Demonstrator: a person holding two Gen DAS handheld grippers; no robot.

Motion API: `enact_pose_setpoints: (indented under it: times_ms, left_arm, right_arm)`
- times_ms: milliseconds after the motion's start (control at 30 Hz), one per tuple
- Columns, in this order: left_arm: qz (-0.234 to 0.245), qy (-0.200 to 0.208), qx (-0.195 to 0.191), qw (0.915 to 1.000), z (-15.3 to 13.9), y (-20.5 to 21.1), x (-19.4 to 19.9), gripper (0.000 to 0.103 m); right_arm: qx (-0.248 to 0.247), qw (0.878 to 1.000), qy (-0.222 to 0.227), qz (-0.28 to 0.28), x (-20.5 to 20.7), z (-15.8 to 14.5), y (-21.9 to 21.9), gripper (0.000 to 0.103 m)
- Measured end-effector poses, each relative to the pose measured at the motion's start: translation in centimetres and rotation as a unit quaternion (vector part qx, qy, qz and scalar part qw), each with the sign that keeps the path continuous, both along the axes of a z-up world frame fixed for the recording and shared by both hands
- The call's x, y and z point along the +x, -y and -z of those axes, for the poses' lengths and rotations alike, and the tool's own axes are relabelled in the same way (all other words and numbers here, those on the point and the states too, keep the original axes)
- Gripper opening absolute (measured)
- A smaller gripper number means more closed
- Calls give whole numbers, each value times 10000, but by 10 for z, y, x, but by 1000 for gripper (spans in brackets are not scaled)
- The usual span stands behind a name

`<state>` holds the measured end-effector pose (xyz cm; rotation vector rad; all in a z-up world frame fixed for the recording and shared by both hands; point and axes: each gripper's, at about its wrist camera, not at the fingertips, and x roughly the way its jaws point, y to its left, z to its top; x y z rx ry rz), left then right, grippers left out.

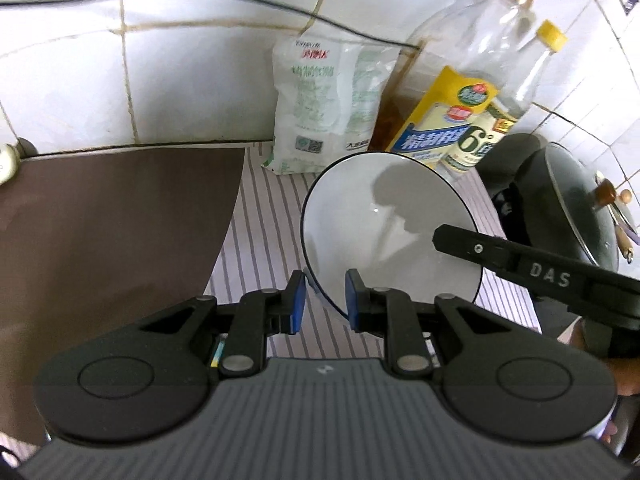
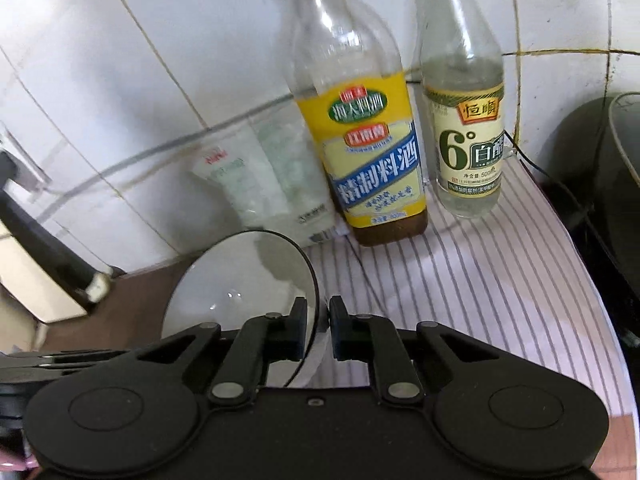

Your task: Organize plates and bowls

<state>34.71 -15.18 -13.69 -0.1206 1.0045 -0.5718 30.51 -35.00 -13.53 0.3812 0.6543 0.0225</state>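
Note:
A white bowl with a thin dark rim (image 1: pixel 384 224) is held tilted above the striped cloth (image 1: pixel 260 232). My left gripper (image 1: pixel 323 300) has its blue-padded jaws astride the bowl's near rim with a gap on each side. My right gripper (image 2: pixel 318 328) is closed on the bowl's rim (image 2: pixel 240 284) at its right side; in the left wrist view its black finger (image 1: pixel 472 244) reaches over the bowl from the right.
A white salt bag (image 1: pixel 320 108), a yellow-labelled cooking wine bottle (image 2: pixel 372 152) and a white vinegar bottle (image 2: pixel 464 132) stand against the tiled wall. A dark lidded pot (image 1: pixel 568 204) sits at the right. A brown mat (image 1: pixel 112 232) lies to the left.

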Motion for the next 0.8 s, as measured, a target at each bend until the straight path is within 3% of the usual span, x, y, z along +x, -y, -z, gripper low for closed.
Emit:
enact_pose_setpoints:
  times_ms: [433,800]
  left_arm:
    - [88,482,209,9986,-59,-18,-72,20]
    - [253,391,202,9987,-62,-18,-121,20]
  right_arm:
    - [195,9986,501,19,-80,-34,-19,16]
    - [71,9973,725,13,-137,-36,-16,16]
